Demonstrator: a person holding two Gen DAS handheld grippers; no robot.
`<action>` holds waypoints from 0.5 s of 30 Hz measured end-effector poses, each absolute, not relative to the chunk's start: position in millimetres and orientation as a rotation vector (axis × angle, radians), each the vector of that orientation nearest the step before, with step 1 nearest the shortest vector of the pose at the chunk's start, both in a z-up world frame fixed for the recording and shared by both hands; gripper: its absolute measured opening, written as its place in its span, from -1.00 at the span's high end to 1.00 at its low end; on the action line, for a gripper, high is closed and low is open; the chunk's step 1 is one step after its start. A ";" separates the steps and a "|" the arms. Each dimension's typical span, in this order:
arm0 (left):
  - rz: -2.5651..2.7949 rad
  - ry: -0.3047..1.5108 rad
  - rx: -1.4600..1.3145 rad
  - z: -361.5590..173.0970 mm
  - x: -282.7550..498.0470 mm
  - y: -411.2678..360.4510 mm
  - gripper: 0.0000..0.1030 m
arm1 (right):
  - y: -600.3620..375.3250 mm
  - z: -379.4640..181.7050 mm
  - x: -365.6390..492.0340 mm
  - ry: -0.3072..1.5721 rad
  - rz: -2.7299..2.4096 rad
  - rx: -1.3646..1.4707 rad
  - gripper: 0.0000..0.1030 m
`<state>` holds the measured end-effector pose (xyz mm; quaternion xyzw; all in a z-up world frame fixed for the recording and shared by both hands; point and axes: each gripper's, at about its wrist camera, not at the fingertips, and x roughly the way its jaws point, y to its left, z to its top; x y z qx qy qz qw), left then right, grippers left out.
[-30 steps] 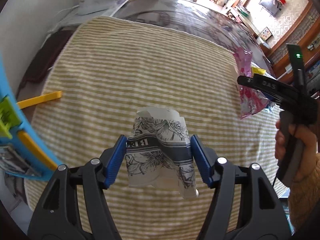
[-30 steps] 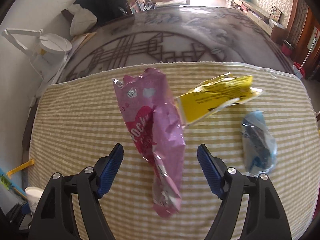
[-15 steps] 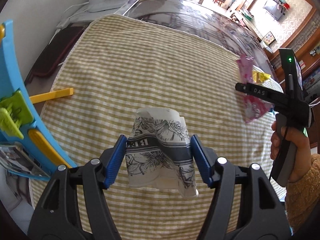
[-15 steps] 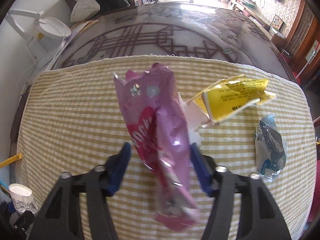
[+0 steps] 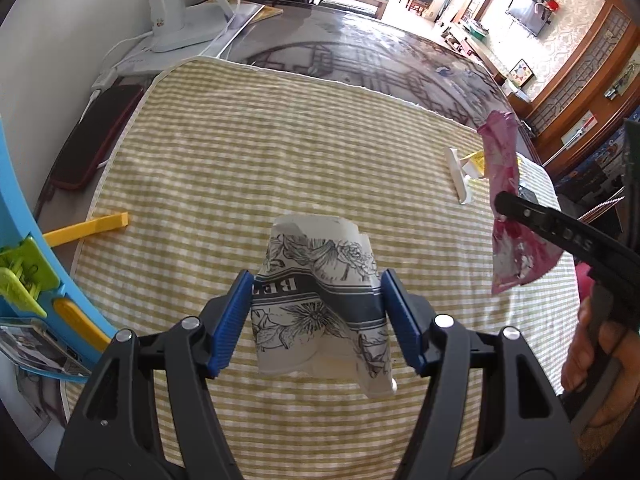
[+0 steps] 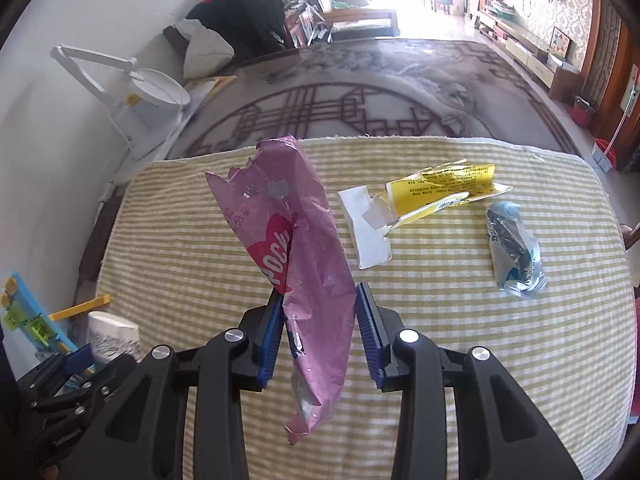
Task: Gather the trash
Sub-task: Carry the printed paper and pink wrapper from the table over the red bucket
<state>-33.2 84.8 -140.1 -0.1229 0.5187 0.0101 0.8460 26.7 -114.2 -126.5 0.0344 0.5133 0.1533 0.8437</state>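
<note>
My left gripper (image 5: 318, 320) is shut on a crushed paper cup (image 5: 320, 304) with a black floral print, held above the striped cloth. My right gripper (image 6: 318, 334) is shut on a pink Pocky wrapper (image 6: 300, 264) and holds it up off the cloth; the wrapper also shows in the left wrist view (image 5: 508, 216). On the cloth lie a yellow wrapper (image 6: 444, 192), a torn white paper piece (image 6: 368, 232) and a blue-silver wrapper (image 6: 514, 252). The cup also shows at the lower left of the right wrist view (image 6: 114, 336).
A green-and-white striped cloth (image 5: 280, 152) covers the near part of a dark patterned table (image 6: 360, 96). A blue organiser (image 5: 24, 248) with a yellow stick (image 5: 88, 226) stands at the left edge. A dark case (image 5: 96, 136) and a white lamp base (image 5: 184, 32) sit at the far left.
My right gripper has closed on the pink wrapper and lifted it off the cloth, uncovering the white paper piece. My left gripper has held the cup throughout and moved back slightly.
</note>
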 end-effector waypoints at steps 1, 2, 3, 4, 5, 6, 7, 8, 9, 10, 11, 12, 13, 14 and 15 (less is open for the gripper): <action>0.018 1.093 -0.255 -139.6 -32.7 83.2 -0.22 | -113.5 -124.2 24.4 1.078 0.328 0.070 0.33; 0.015 1.093 -0.253 -139.3 -32.1 82.2 -0.22 | -112.1 -121.0 20.7 1.073 0.332 0.068 0.33; 0.011 1.092 -0.250 -138.9 -31.4 81.1 -0.22 | -111.8 -119.2 18.7 1.070 0.336 0.067 0.33; 0.007 1.091 -0.246 -138.4 -31.1 79.4 -0.22 | -112.7 -117.7 16.5 1.068 0.338 0.067 0.33; 0.005 1.090 -0.245 -138.0 -30.8 78.4 -0.22 | -113.3 -117.1 15.1 1.069 0.341 0.070 0.33; 0.003 1.091 -0.243 -138.5 -30.0 78.5 -0.22 | -114.2 -116.6 13.6 1.072 0.343 0.078 0.33; 0.003 1.092 -0.241 -138.1 -30.1 77.4 -0.22 | -114.9 -116.3 12.1 1.073 0.343 0.082 0.33; 0.003 1.092 -0.239 -138.1 -30.1 76.9 -0.22 | -116.3 -116.0 10.5 1.074 0.342 0.086 0.33; 0.004 1.092 -0.239 -138.2 -30.0 77.0 -0.22 | -117.5 -115.8 8.9 1.075 0.340 0.087 0.33; 0.005 1.093 -0.239 -138.2 -30.0 76.9 -0.22 | -118.3 -116.1 7.8 1.075 0.339 0.086 0.33; 0.007 1.093 -0.239 -138.3 -29.6 77.1 -0.22 | -119.3 -115.7 5.4 1.076 0.338 0.086 0.33; 0.006 1.093 -0.239 -138.5 -29.3 77.4 -0.22 | -120.2 -115.6 3.7 1.076 0.336 0.088 0.33; 0.004 1.094 -0.238 -138.5 -29.1 77.4 -0.22 | -121.5 -115.5 1.5 1.079 0.332 0.095 0.32; 0.003 1.093 -0.236 -138.4 -29.0 77.0 -0.22 | -122.8 -115.7 0.1 1.081 0.331 0.104 0.32; 0.001 1.092 -0.232 -138.2 -29.1 76.4 -0.22 | -124.3 -115.8 -2.1 1.084 0.332 0.114 0.32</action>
